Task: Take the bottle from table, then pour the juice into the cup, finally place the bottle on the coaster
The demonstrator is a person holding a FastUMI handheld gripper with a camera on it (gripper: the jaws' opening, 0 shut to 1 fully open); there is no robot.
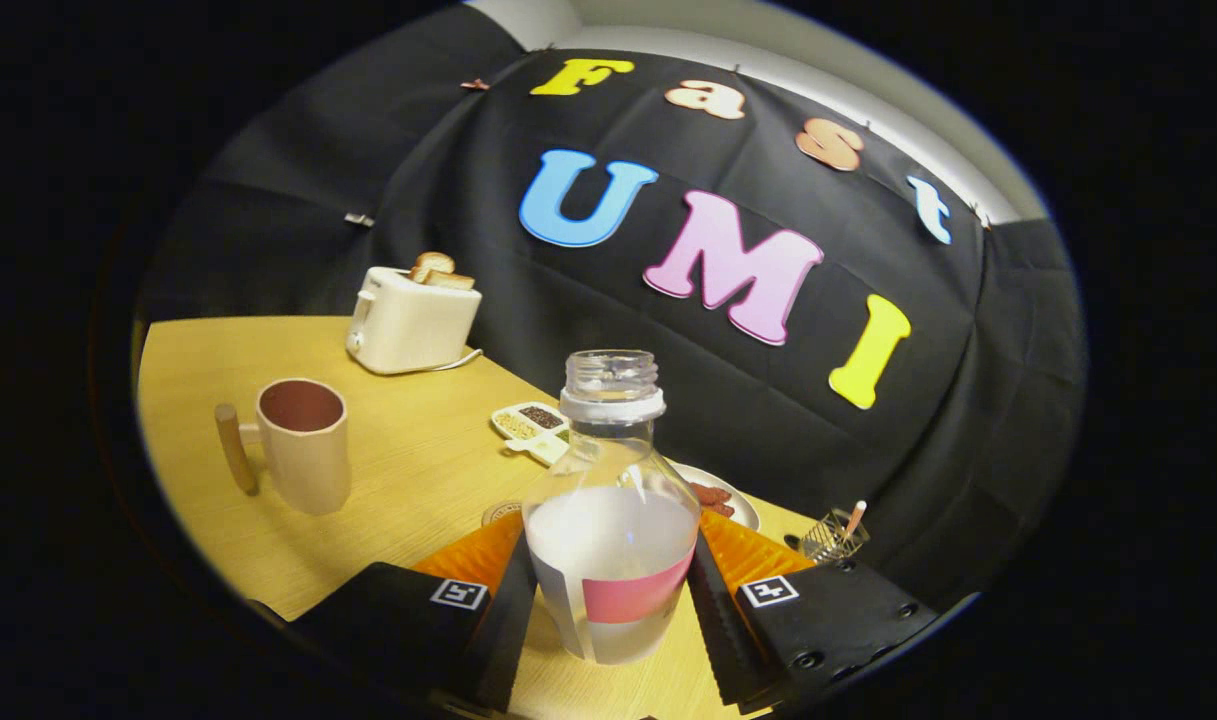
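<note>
The claw (613,600) clamps both fingers on the uncapped juice bottle (611,520), tilted over the table (408,470) near its front edge, so pouring looks in hand; next it must carry the mouth over the cup (303,443) toward the left edge.

Clear bottle (611,520) with pink label, tan cup (303,443), cream toaster (411,320)

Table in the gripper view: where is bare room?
Bare wood lies between the cup and the toaster, and between cup and gripper, shut on the bottle. Crowded beyond the bottle: snack tray, plate, wire holder.
</note>
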